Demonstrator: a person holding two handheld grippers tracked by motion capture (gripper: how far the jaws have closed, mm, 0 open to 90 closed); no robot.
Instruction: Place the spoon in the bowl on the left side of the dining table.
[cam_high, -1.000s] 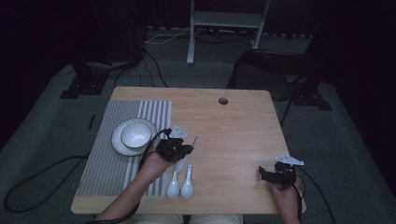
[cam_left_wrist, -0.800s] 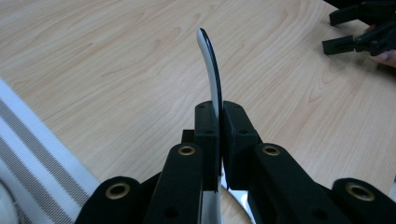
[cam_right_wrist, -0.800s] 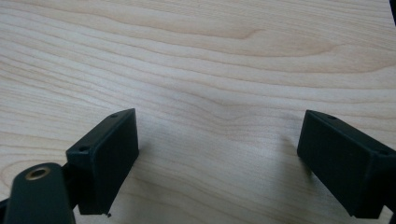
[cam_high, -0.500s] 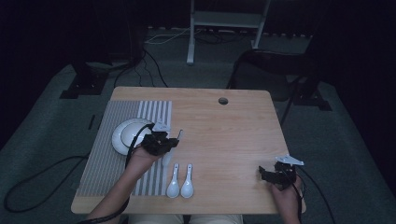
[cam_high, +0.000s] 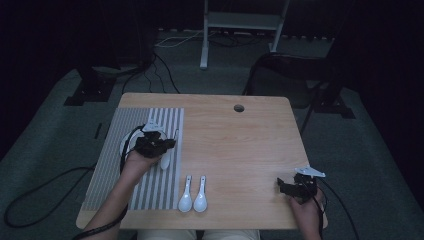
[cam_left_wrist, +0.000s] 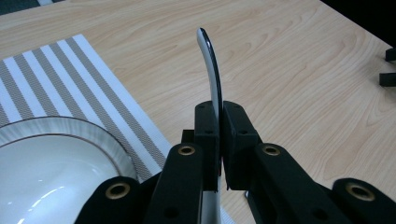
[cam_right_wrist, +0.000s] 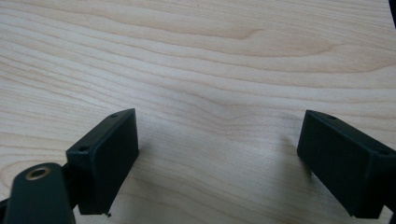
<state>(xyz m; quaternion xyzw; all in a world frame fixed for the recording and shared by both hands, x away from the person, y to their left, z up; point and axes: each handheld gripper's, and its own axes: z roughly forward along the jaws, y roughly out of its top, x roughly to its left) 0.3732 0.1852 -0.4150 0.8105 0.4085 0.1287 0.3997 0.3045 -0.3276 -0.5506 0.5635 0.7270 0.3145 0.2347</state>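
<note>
- Spoon (cam_left_wrist: 211, 70) is the item in hand: we find it clamped between the jaws of the left gripper (cam_left_wrist: 219, 135), its handle rising past the jaw tips and its bowl end passing out of sight below them.
- From the high view, the left gripper (cam_high: 156, 146) sits over the striped placemat (cam_high: 112, 165) at the left of the table (cam_high: 240, 145), at the right-hand edge of the bowl (cam_high: 131, 142).
- In the left gripper view the bowl (cam_left_wrist: 56, 163) is white, with a ridged rim, and lies just beside the jaws on their left; we see nothing in it.
- Two more white spoons (cam_high: 193, 195) lie side by side at the near edge of the table, just right of the placemat, handles pointing away from the person.
- The right gripper (cam_high: 295, 187) rests at the near right corner, well apart from the work. Its jaws stand wide apart with bare wood between them (cam_right_wrist: 219, 130).
- Step judged: carrying a held spoon to the place setting, most likely to be set in or beside the bowl.
- Next move calls for lowering the spoon until it is supported, then easing the jaws apart.
- Risk noted: the spoon is held on edge and may tip or slide when released.
</note>
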